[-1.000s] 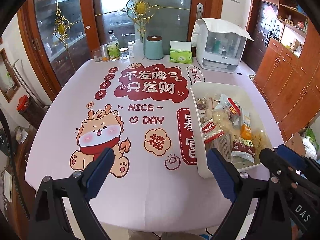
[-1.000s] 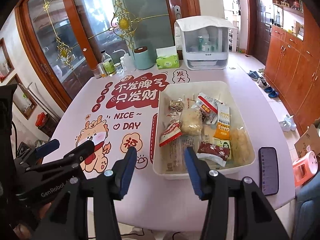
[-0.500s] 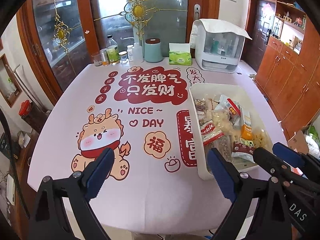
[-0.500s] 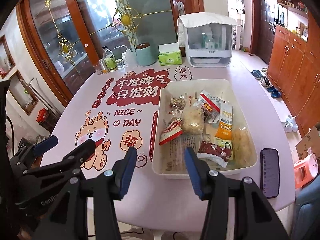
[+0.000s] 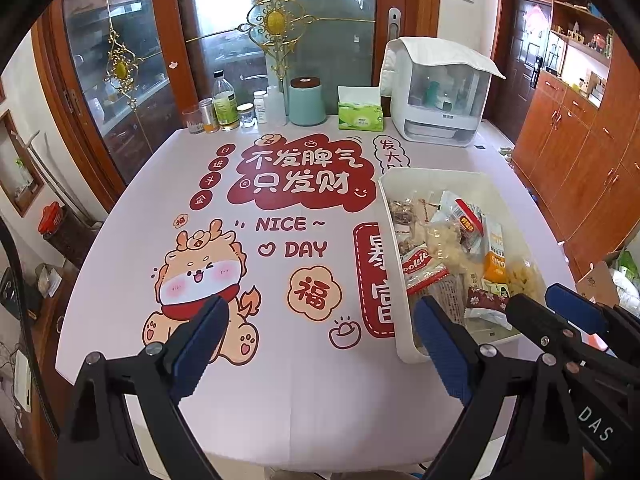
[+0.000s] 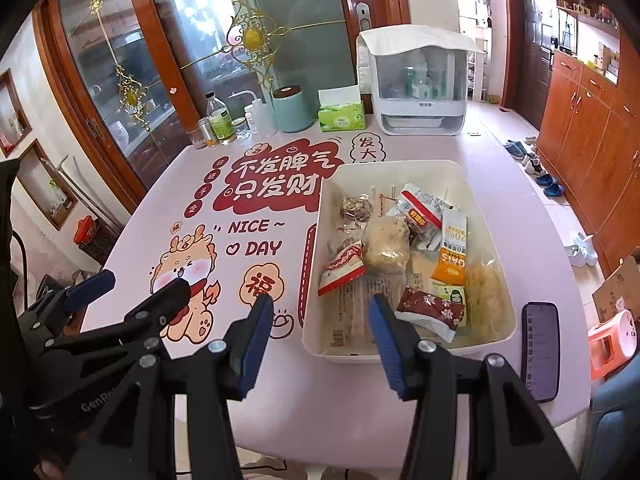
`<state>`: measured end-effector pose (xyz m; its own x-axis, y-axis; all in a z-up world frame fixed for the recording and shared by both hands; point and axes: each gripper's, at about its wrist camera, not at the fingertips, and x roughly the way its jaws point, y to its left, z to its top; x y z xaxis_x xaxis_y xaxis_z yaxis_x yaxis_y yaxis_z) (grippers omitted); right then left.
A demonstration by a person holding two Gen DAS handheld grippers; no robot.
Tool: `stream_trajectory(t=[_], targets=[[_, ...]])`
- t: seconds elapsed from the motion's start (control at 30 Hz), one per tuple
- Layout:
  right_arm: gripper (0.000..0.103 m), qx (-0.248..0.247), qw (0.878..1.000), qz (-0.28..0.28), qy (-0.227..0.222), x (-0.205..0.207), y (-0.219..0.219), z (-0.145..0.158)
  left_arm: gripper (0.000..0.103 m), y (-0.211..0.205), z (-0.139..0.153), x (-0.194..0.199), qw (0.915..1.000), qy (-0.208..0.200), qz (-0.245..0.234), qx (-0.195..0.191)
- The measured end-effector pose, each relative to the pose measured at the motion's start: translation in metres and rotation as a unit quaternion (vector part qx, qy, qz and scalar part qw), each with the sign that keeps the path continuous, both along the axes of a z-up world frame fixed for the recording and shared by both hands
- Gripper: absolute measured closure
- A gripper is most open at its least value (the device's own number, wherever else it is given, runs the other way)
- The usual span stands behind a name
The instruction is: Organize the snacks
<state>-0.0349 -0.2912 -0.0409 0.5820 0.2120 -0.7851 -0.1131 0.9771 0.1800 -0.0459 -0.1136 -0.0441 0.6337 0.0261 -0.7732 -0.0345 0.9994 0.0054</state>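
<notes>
Now | left tool (image 5: pixel 320 332) agape | right tool (image 6: pixel 320 320) agape | snacks (image 6: pixel 404 248) in bin (image 6: pixel 400 166)

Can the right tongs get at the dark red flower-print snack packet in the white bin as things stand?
Probably yes. The right tongs are open and empty at the near rim of the white plastic bin; the dark red flower-print snack packet lies on top, just past the rim, uncovered.

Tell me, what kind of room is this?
Probably a home dining room: a table under a cartoon cover, wooden cabinets, shoes on the floor, and a bin of snacks.
</notes>
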Motion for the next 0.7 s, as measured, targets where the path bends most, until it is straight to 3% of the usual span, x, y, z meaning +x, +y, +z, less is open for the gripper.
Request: stream_trajectory(t=[0.7], targets=[[0.052,0.001,1.000,0.001,0.002,0.0088,-0.0042,-0.0018,0.010,-0.0027,-0.0034,0.0098,1.0000,0.006,-0.003,-0.001]])
